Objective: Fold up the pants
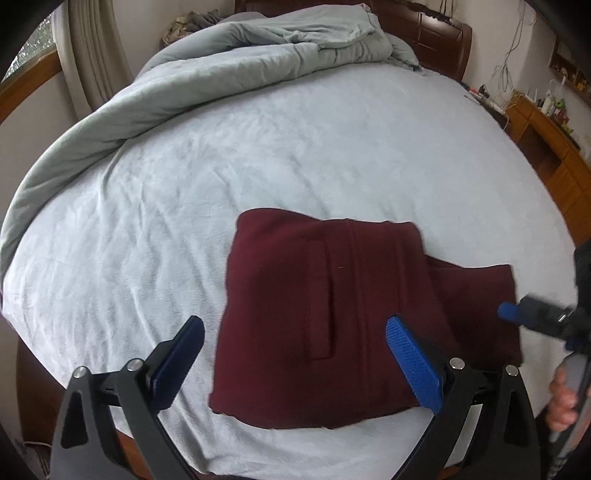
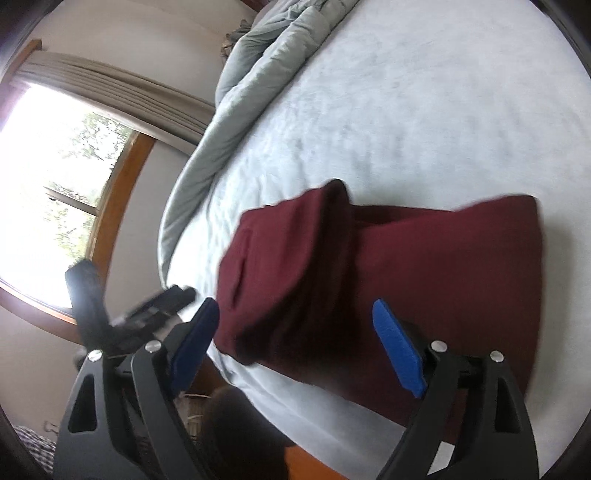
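The maroon pants (image 1: 332,314) lie folded into a thick rectangle on the pale blue bed sheet (image 1: 258,166), near the front edge; a pocket slit faces up. My left gripper (image 1: 295,332) is open and empty, hovering above the pants' near left part. The right gripper (image 1: 509,312) shows at the right edge of the left wrist view, held by a hand, beside the pants' right end. In the right wrist view the pants (image 2: 406,266) lie just ahead of my open, empty right gripper (image 2: 295,314), and the left gripper (image 2: 166,302) shows blurred at the left.
A rumpled grey duvet (image 1: 221,66) is heaped along the bed's far and left sides. A dark wooden headboard (image 1: 436,33) stands behind it. A wooden desk with small items (image 1: 546,125) is at the right. A window with curtains (image 2: 66,177) is left of the bed.
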